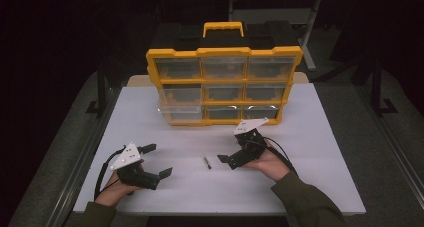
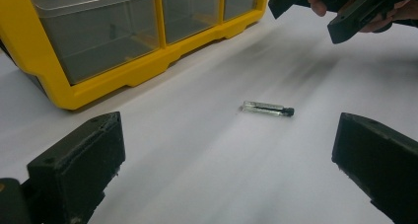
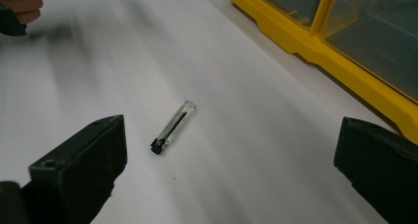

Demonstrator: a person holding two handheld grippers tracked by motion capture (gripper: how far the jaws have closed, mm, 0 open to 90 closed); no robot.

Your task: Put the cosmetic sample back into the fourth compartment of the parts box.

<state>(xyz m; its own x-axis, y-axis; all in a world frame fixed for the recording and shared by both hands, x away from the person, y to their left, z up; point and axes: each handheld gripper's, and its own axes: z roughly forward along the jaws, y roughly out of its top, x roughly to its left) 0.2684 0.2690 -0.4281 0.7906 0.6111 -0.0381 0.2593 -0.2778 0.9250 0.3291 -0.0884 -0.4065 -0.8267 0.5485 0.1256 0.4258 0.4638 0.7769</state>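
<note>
White table top (image 1: 320, 152) fills the middle of the high view, with dark floor all around it. At the upper middle of the frame stands a yellow box of drawers (image 1: 223, 85). It has nine see-through drawers, and the one at its lower left sticks out a little.

A tiny clear tube with a black cap (image 1: 206, 162) lies flat on the table, low in the middle of the frame, between the two grippers and touching neither. It sits well in front of the yellow box.

At the lower left of the frame, the left gripper (image 1: 154, 160) is held in a hand, and its jaws are spread wide with nothing in them. In the left gripper view the tube (image 2: 267, 108) lies on its side a bit right of the middle, beyond the two black jaws.

Just right of the tube in the high view, the right gripper (image 1: 226, 159) is held in the other hand. Its jaws are spread wide too. In the right gripper view the tube (image 3: 173, 127) lies slanted near the left jaw, black cap toward the bottom.
</note>
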